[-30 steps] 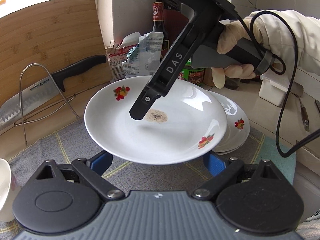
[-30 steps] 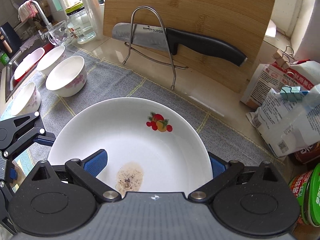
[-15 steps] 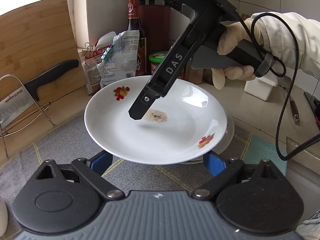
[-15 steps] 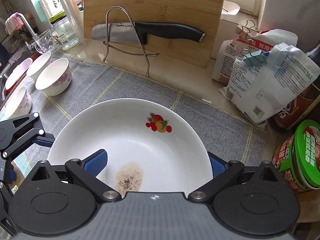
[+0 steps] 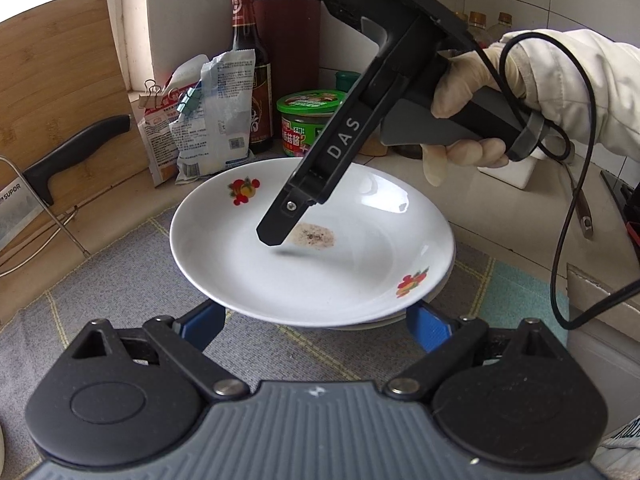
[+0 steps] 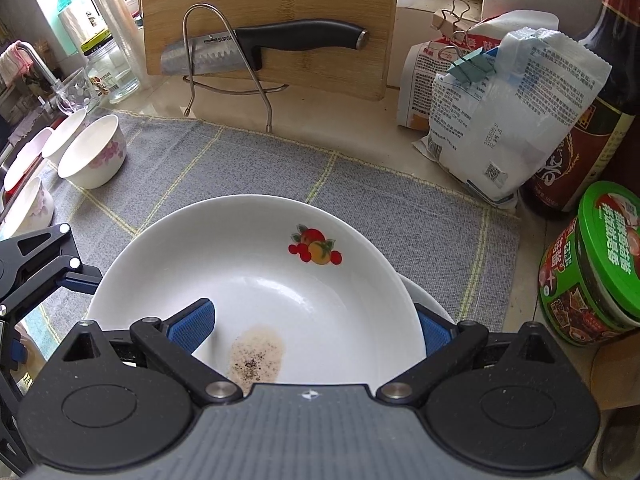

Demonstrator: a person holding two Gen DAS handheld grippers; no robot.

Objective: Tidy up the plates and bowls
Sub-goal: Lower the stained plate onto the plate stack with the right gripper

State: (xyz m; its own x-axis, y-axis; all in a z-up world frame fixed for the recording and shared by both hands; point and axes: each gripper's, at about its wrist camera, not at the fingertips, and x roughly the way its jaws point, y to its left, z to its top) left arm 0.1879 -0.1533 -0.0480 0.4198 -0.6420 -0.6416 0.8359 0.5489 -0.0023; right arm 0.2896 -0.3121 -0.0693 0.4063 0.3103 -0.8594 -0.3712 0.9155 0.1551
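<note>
one plate btwn both tongs; right tongs clamped on rim, left tongs apart.

Grey mat open ahead; bags, green tub block right; bowls probably crowd left.

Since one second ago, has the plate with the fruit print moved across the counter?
Yes. In the right wrist view the plate was below the knife rack; now it lies further right, near the green tub, above a second plate.

white fruit-print plate, grey yellow-checked mat
</note>
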